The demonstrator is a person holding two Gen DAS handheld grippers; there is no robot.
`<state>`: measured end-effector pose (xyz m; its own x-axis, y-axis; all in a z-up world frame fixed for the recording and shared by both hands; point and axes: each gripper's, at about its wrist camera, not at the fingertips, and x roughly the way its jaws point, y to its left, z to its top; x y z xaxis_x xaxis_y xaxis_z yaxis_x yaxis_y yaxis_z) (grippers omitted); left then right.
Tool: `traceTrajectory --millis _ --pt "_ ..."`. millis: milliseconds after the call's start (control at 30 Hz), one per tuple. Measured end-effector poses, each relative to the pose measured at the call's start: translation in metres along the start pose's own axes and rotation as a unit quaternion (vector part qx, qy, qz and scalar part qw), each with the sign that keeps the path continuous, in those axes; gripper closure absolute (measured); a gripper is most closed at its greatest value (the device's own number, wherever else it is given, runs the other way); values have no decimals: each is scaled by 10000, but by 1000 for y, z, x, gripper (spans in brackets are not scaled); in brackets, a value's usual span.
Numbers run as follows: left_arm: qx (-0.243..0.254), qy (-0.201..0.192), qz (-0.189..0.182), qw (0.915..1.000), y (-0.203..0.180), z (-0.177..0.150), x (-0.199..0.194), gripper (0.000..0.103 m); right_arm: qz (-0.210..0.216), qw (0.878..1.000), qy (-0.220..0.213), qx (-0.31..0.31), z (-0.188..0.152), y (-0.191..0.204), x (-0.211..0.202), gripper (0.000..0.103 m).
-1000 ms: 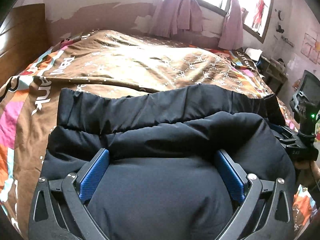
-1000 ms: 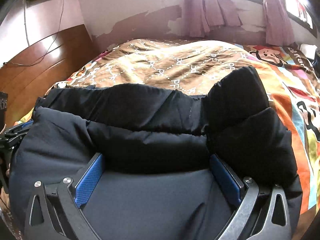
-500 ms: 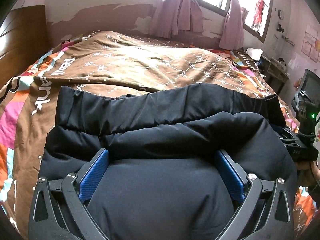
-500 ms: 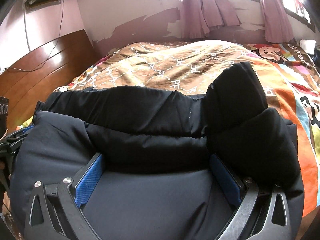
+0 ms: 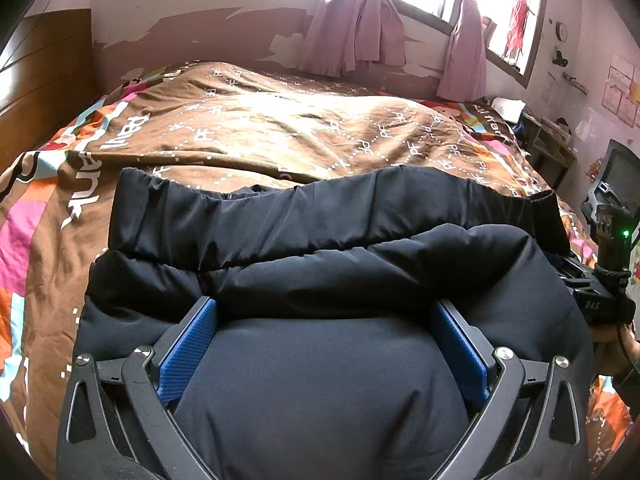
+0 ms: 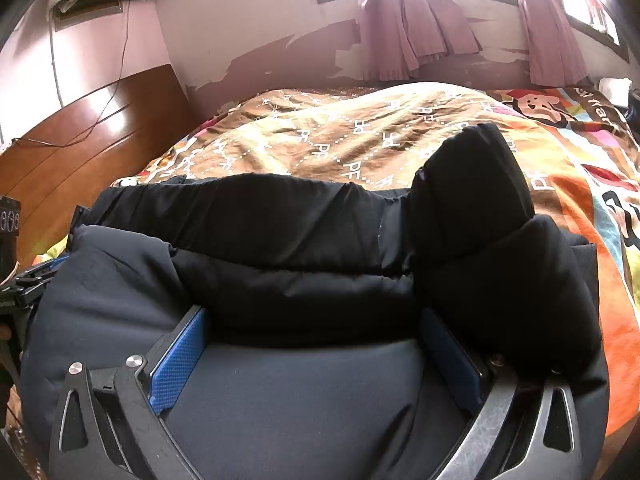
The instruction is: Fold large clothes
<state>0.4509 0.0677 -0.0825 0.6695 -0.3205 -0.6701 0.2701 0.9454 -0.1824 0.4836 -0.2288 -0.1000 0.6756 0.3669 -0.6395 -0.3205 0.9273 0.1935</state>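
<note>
right gripper (image 6: 316,352) spread wide over black padded jacket (image 6: 304,232) on bed (image 6: 400,132)

The jacket (image 5: 328,380) is plain black. The bedspread (image 5: 280,136) beneath it is brown with a white dotted diamond pattern and letters, edged in pink, orange and pale blue cartoon blocks. Beyond the bedspread, curtains (image 5: 356,28) are mauve-pink. Gripper pads (image 5: 188,352) are blue.

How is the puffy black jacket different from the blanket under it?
The puffy black jacket is one plain dark colour, while the blanket is brown with white letters and bright cartoon patches. The jacket is bunched into thick rolls; the blanket lies spread across the bed. The jacket fills both open claws; the blanket is far wider. Both are soft cloth.
</note>
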Motion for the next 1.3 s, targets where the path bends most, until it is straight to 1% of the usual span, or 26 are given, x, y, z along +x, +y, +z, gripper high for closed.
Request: traceTrajectory --millis 133,300,567,700,1167,1300 --pt "34 -47 22 10000 0 -1 -1 1 -75 9999 -62 -55 -2 4 -4 0" --pt "137 -215 141 9996 -5 -8 -4 1 -131 9997 -193 -101 -7 7 -10 0" --pt "97 -421 -9 9991 0 -10 -8 1 -234 9992 -262 -201 -9 12 -13 0" --pt "161 -516 90 9985 -5 -13 -10 1 -245 9990 -288 -221 -10 12 -13 0" --pt "173 -554 102 9983 -5 -13 -10 1 -264 9988 -332 -252 -12 13 -14 0" --pt "175 -635 100 9978 -6 -15 -14 1 -278 9985 -400 -266 -13 13 -17 0"
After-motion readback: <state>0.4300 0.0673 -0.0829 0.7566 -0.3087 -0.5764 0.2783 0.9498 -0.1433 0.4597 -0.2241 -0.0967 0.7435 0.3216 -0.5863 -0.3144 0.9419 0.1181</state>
